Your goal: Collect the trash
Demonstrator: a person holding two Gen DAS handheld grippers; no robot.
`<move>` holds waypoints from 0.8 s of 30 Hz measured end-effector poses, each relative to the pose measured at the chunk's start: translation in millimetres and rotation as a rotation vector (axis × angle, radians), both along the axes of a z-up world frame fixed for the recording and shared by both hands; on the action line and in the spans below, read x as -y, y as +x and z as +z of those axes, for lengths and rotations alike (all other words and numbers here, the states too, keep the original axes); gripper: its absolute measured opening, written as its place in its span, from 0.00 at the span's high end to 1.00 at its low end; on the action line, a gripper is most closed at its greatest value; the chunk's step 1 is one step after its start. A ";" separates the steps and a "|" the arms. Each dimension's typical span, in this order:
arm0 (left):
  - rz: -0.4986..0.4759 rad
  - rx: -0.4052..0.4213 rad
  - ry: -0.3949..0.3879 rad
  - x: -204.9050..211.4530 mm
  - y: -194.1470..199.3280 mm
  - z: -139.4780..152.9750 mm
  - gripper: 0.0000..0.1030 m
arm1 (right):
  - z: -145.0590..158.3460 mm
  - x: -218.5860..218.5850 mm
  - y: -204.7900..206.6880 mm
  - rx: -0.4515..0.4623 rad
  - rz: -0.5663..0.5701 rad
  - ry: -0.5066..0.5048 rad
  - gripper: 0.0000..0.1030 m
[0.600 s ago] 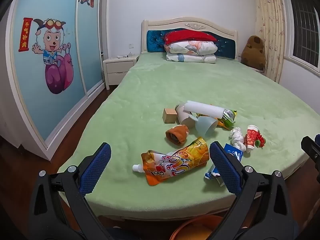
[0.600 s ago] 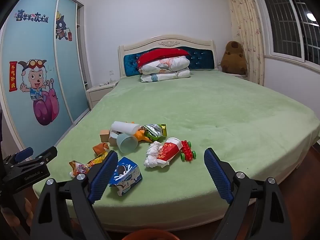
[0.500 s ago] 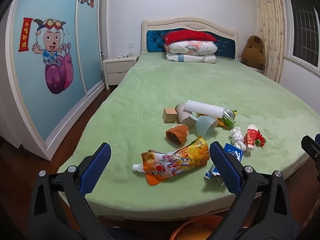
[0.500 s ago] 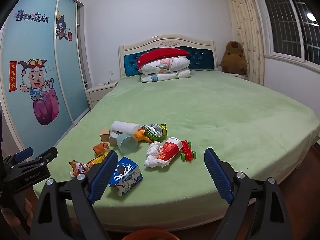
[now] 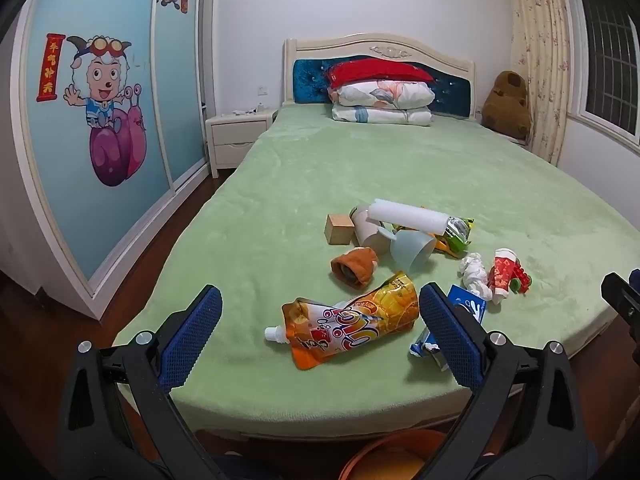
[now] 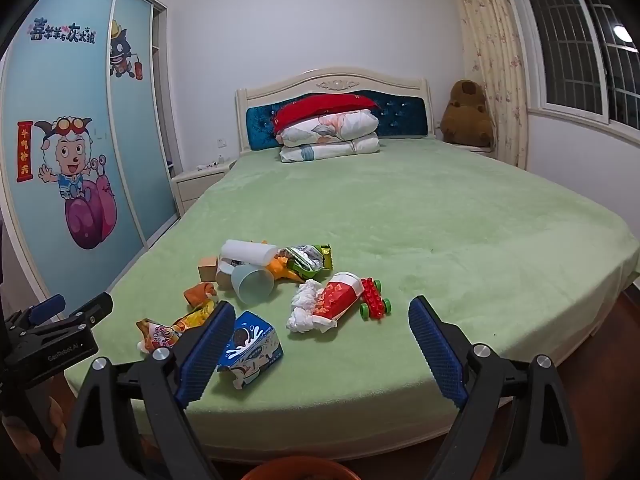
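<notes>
Left gripper (image 5: pixel 320 336) and right gripper (image 6: pixel 320 344), both spread wide and empty, hover short of the bed (image 6: pixel 460 216); trash lies at twelve o'clock. Risk: the toy car (image 6: pixel 374 302) beside the red wrapper (image 6: pixel 338 296) could be gathered by mistake.

Both the left gripper (image 5: pixel 320 332) and right gripper (image 6: pixel 322 344) are showing black frames, silver screws and blue ridged pads (image 5: pixel 192 340) (white lettering at nine o'clock).
</notes>
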State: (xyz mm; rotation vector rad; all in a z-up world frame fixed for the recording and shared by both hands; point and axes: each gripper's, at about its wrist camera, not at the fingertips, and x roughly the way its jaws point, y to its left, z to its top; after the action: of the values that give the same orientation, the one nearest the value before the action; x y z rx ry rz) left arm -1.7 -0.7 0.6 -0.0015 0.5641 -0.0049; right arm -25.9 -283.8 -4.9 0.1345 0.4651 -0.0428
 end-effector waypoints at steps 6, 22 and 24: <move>-0.003 0.000 0.004 2.6 -2.0 1.3 0.06 | -4.0 -1.3 0.5 -0.001 0.000 -0.001 0.16; -0.009 0.001 -0.003 1.5 -0.1 -4.5 0.06 | -4.1 -1.0 2.6 -0.007 -0.002 0.003 0.16; -0.009 0.001 -0.002 2.4 -0.8 -5.6 0.06 | -4.4 -1.0 2.6 -0.007 0.000 0.006 0.16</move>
State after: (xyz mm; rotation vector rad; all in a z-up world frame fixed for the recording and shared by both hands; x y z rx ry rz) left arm -2.5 -3.1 -5.0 -0.0006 0.5634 -0.0142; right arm -23.2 -282.8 -9.2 0.1402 0.4726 -0.0420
